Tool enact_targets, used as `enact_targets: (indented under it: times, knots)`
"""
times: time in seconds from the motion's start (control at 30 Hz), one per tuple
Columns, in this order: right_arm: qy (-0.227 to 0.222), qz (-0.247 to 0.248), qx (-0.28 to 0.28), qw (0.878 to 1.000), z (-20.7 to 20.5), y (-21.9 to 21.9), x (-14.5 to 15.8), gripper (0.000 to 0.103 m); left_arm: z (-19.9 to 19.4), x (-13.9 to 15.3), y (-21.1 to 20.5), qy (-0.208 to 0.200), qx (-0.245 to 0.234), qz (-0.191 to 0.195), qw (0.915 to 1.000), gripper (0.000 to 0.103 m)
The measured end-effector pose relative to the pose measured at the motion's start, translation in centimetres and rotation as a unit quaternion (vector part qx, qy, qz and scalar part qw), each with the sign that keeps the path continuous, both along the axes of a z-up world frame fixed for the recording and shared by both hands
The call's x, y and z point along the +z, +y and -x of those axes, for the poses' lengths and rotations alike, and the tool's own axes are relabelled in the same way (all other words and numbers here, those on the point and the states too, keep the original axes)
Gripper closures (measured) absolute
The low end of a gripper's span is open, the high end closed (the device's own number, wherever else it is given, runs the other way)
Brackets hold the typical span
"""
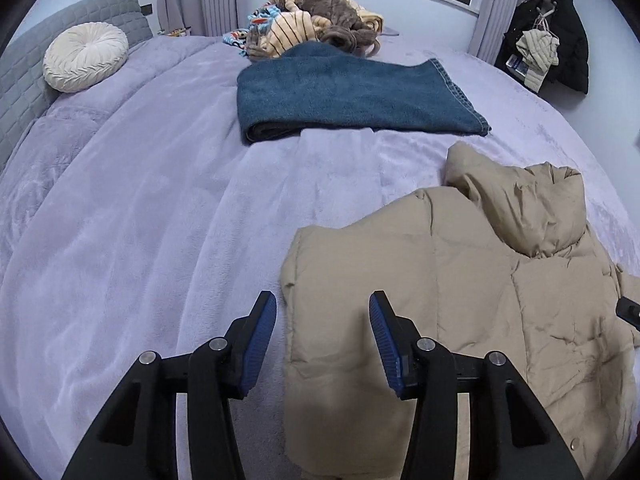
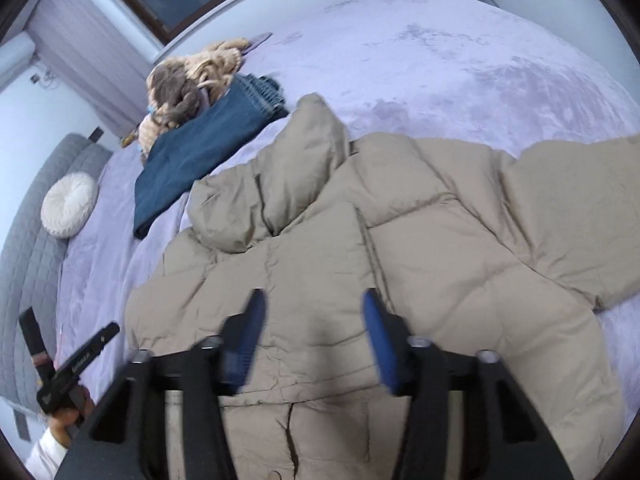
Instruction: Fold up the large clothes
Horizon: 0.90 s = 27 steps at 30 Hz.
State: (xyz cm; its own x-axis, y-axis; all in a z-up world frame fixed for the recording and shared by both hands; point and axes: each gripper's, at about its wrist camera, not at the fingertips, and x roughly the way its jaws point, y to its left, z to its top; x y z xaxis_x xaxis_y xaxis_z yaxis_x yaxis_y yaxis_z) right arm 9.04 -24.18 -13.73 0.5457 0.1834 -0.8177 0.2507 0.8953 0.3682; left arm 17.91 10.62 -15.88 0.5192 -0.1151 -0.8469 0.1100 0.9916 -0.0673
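A beige hooded puffer jacket [image 1: 480,280] [image 2: 440,240] lies spread on the lilac bed cover [image 1: 140,240], hood toward the folded jeans. My left gripper [image 1: 322,320] hovers over the jacket's left edge with its blue pads apart. The jacket's edge lies between them and a strip of bed cover shows beside the left pad. My right gripper [image 2: 314,320] is blurred, over the jacket's middle near its front opening. Its pads stand apart with fabric below them. In the right wrist view a hand holds the left gripper's body [image 2: 76,364] at the lower left.
Folded blue jeans [image 1: 352,92] lie beyond the jacket, with a heap of unfolded clothes [image 1: 316,20] behind them by the window. A round cream cushion [image 1: 86,56] leans on the grey headboard [image 1: 24,80]. Dark coats [image 1: 560,40] hang at the far right.
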Motion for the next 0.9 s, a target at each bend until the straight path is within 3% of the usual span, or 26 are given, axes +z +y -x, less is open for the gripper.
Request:
enact_targets:
  times: [0.17,0.23,0.37,0.4,0.53,0.63,0.7,0.9]
  knots:
    - [0.073,0.069,0.051,0.994,-1.9,2.1,-4.9,0.094,-0.1,-4.2,-1.6,0.029,0.008,-0.027,0.9992,0.05]
    - [0.069,0.078,0.057,0.993,-2.3,1.5,-6.0,0.101,-0.2,-5.0,-1.5,0.032,0.019,-0.026,0.999,0.039]
    - [0.057,0.037,0.041,0.997,-2.0,-0.2,-5.6,0.102,-0.4,-4.9,-1.0,0.045,0.038,-0.024,0.998,0.034]
    - [0.053,0.023,0.036,0.998,-1.5,-0.8,-5.1,0.097,-0.2,-4.4,-1.0,0.043,0.039,-0.032,0.9978,0.034]
    - [0.051,-0.024,0.025,0.998,1.1,-3.5,-3.6,0.095,1.2,-2.2,-2.4,0.034,0.021,-0.056,0.9976,0.034]
    - [0.057,-0.046,0.006,0.997,3.5,-5.7,-3.0,0.079,2.7,-0.5,-4.4,0.035,0.0,-0.057,0.9978,0.034]
    - [0.058,-0.062,-0.013,0.996,5.3,-7.3,-2.8,0.051,3.8,0.3,-6.3,0.037,-0.015,-0.053,0.9978,0.034]
    - [0.064,-0.102,-0.072,0.99,9.8,-12.2,-2.5,0.042,6.9,1.8,-13.1,0.046,-0.051,-0.033,0.9971,0.034]
